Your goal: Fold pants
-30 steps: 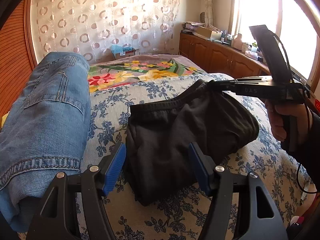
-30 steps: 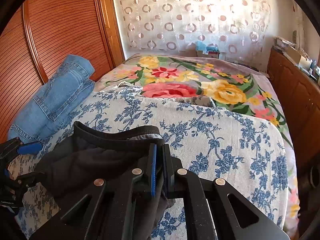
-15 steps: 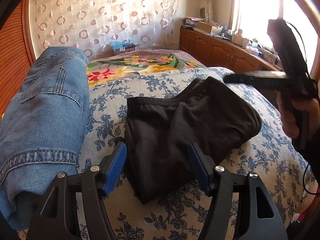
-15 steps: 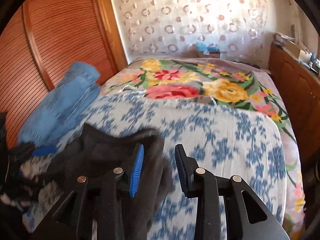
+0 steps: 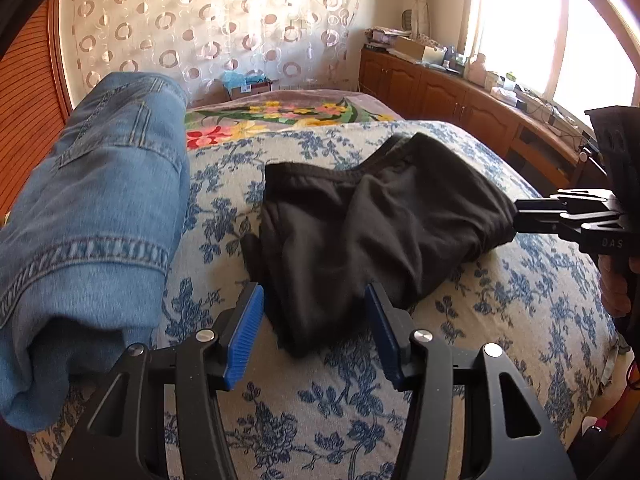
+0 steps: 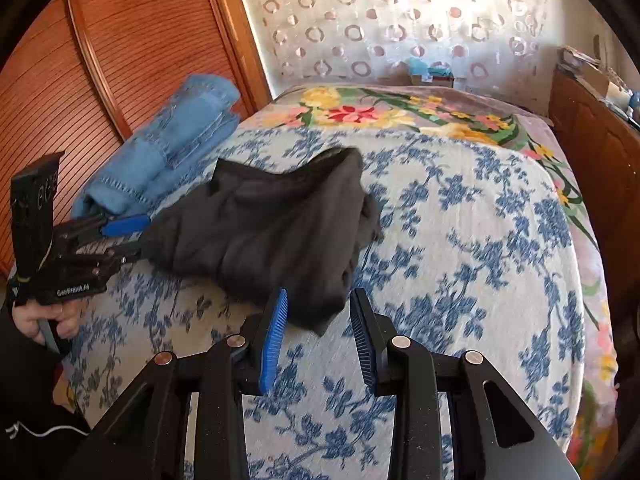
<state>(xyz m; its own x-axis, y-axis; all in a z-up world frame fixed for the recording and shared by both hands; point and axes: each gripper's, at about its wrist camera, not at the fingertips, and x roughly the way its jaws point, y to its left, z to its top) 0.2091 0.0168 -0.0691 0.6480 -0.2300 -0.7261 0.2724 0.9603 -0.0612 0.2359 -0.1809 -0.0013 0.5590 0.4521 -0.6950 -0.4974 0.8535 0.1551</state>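
The black pants lie folded in a loose bundle on the blue-flowered bedcover, about in the middle of the bed, with the waistband turned to the far side.

In the left wrist view the left gripper hangs just over the near end of the bundle. Its jaws have just been closing, but they are still apart – the near corner of the black cloth is seen between the two blue pads, and the pads do not press on it. So this gripper holds nothing at this moment.

The right gripper stands at the other end of the pants. In its own view its jaws are parted, they have opened in the last second, and a corner of the dark cloth lies in the gap between the pads without being squeezed – the cloth rests on the bedcover by itself. In the left wrist view the same gripper comes from the right side, its tips are just at the edge of the bundle, and a hand is around its handle.

A pair of folded blue jeans lies along the left edge of the bed, beside the pants but apart from them. Behind the blue cover there is a blanket with big coloured flowers, and a curtain with ring pattern hangs at the far wall
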